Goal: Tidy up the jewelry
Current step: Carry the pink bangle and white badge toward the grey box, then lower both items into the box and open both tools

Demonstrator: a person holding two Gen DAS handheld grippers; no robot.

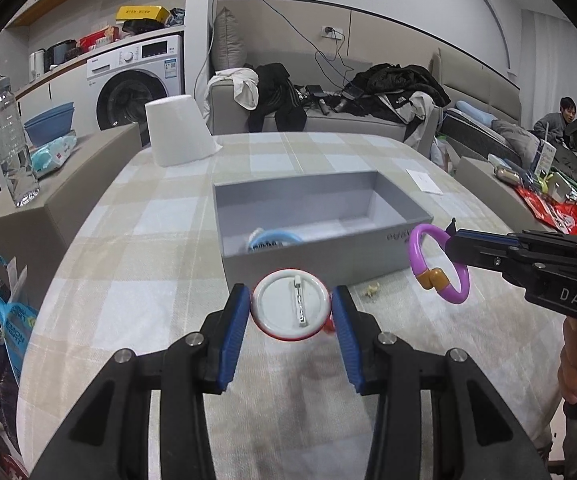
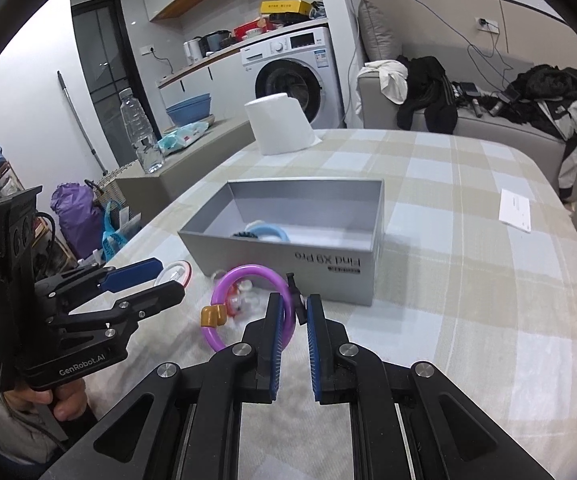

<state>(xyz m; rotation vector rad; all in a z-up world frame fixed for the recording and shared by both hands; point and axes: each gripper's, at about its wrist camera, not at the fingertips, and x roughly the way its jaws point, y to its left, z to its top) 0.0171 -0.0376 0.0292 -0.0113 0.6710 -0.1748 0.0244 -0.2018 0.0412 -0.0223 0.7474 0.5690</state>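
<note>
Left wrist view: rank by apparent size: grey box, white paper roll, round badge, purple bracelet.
1. grey box
2. white paper roll
3. round badge, purple bracelet: look alike; the badge is nearer the camera, so unranked.

R hand-held gripper (image 2: 292, 312) clamps purple bangle (image 2: 248, 280) nr grey box (image 2: 328, 280).
</note>
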